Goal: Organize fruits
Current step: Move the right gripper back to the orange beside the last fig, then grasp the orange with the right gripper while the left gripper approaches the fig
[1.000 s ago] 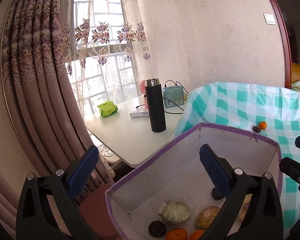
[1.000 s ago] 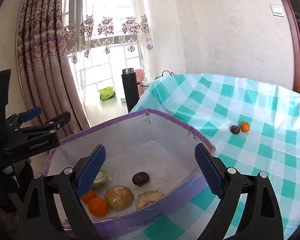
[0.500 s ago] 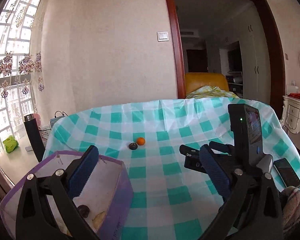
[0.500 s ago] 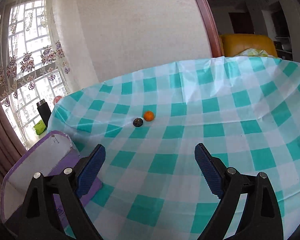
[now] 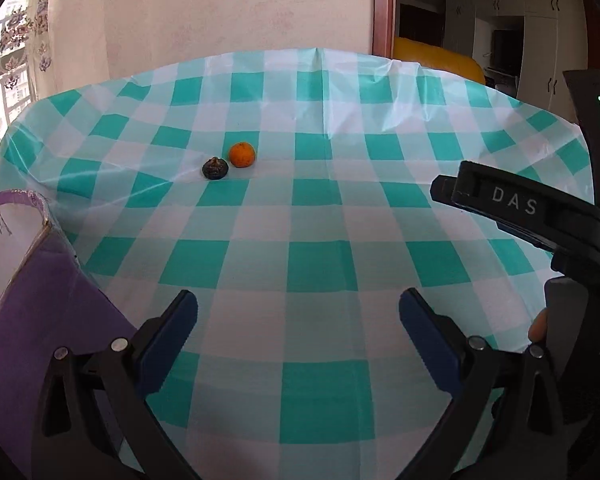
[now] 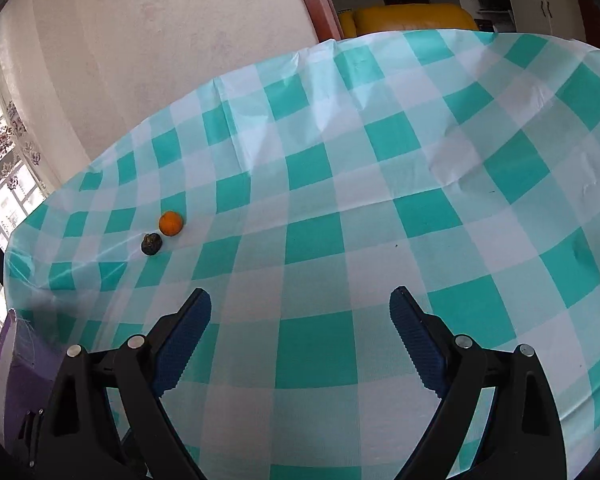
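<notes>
a: left wrist view first. what's there?

b: the left gripper (image 5: 299,312) hangs over the checked tablecloth (image 5: 320,264) with its blue pads spread wide and nothing between them. far ahead lie a small orange (image 5: 242,155) and a dark fruit (image 5: 215,168), just beside each other. the purple box (image 5: 32,300) stands at the left edge, only its near wall and white inside showing. at the right, the side of the right gripper (image 5: 532,216) crosses the view, lettered "das".

a: and the right wrist view?

b: the right gripper (image 6: 300,314) is spread too, empty, above the tablecloth (image 6: 380,240). the orange (image 6: 170,223) and dark fruit (image 6: 151,243) sit well ahead to the left, nearly touching. the purple box (image 6: 16,364) is only a sliver at lower left. the left gripper is out of this view.
</notes>
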A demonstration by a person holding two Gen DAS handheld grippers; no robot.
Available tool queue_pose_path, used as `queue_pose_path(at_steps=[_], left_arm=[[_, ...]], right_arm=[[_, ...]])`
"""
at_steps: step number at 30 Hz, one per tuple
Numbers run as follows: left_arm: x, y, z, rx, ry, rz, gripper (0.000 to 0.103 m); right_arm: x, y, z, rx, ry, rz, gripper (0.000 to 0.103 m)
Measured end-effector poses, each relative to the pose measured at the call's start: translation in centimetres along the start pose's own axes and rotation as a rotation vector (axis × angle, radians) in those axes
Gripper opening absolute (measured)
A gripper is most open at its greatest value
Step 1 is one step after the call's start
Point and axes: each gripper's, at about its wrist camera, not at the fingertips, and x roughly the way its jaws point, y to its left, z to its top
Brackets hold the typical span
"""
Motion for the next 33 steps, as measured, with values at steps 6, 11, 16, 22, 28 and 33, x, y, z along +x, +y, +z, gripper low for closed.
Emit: queue_pose_path(at_steps=[6,11,16,22,28,33], left_arm=[[2.6,1.6,1.2,-0.071,0.006,-0.034,0.101],[3.6,2.4,1.2,-0.152,0.047,-0.112,0.101],[4.7,2.2,0.8,-0.163,0.102,-0.154,0.101],[4.8,1.5,0.6,-0.130,0.110,-0.140,0.101],[4.4,1.4,0.6,-0.126,0.084,-0.125,0.101],[4.2,2.4,0.6,-0.178,0.056,-0.147,0.101]], right_arm=[[4.3,2.6,2.2,-0.051,0.030,-0.014,0.088],[8.1,5.3,3.3,-0.193,0.051,0.020,0.088],[11.5,7.4,4.7,-0.333,0.092,0.146,0.088],[14.2,11.4,5.8,-0.516,0.109,0.233,0.088],[17.9,15.9,5.8,-0.657,0.197,0.258,0.081],[21.2,17.8,6.3,-0.692,0.276,0.216,0.068]])
